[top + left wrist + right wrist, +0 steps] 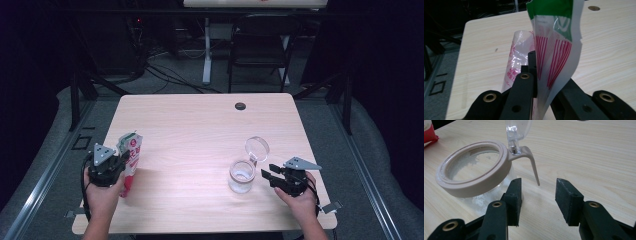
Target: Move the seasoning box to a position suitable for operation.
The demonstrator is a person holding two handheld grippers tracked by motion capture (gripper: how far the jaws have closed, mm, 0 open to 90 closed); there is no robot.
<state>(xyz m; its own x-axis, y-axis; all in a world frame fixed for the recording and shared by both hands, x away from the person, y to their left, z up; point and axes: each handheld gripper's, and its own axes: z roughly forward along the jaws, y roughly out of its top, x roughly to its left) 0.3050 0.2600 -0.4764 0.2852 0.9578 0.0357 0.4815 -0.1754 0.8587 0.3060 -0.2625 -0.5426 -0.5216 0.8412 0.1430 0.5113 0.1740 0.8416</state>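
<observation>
Left tongs (120, 164) pressed together on a red, white and green plastic bag (131, 150), pinching the film low down and holding it upright over the near left part of the table (200, 115). Right tongs (539, 195) spread wide with nothing between them, parked just beside the glass jar (471, 167) at the near right, close to its thin beige lever (534, 167). Clear lid (257, 147) flipped up and open, white powdery residue inside the jar.

Looks like a pour-the-bag-into-the-jar job, so, trouble to expect:

- Thin slippery film, gripped on a narrow strip only. Could slide out mid-carry, or fold over and dump early onto the wood.
- Can't tell about the top of the bag: cut open or sealed, full or nearly empty. Open and floppy would mean a spill wide of the rim.
- Nothing steadying the jar right now. One nudge from the bag or the tongs and probably a tip-over, or a skid toward the right edge.
- Hinged lid standing up at the back. Easy to catch with the bag on the way in, then either flopping shut or dragging the jar over.
- Closing the right tongs on that skinny lever instead of the jar body: likely a weak, twisty hold.
</observation>
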